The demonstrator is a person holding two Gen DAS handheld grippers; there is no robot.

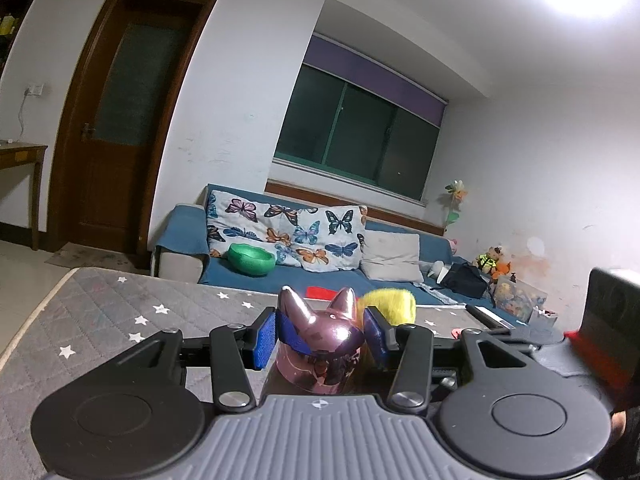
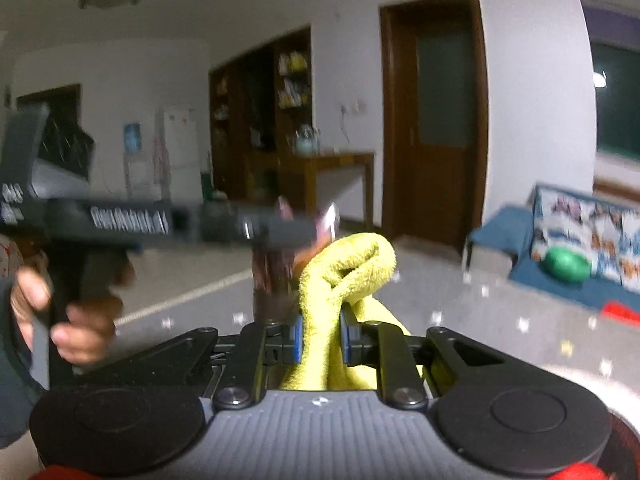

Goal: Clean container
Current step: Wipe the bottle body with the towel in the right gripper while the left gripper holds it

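A shiny pink container [image 1: 320, 344] with two cat-ear points stands upright between the blue pads of my left gripper [image 1: 320, 338], which is shut on it. Just behind its right ear shows a fluffy yellow cloth [image 1: 390, 304]. In the right wrist view my right gripper [image 2: 320, 338] is shut on that yellow cloth [image 2: 344, 276], whose folded end sticks up and forward beside the blurred container [image 2: 276, 276]. The left gripper's body [image 2: 132, 220] crosses that view at the left, with a person's hand [image 2: 76, 320] on its handle.
A grey quilted mat with white stars [image 1: 120, 312] covers the surface below. Behind it stands a blue sofa [image 1: 320, 272] with butterfly cushions, a green bowl [image 1: 251, 259] and a black bag [image 1: 464, 280]. A red item [image 1: 320, 292] lies at the mat's far edge.
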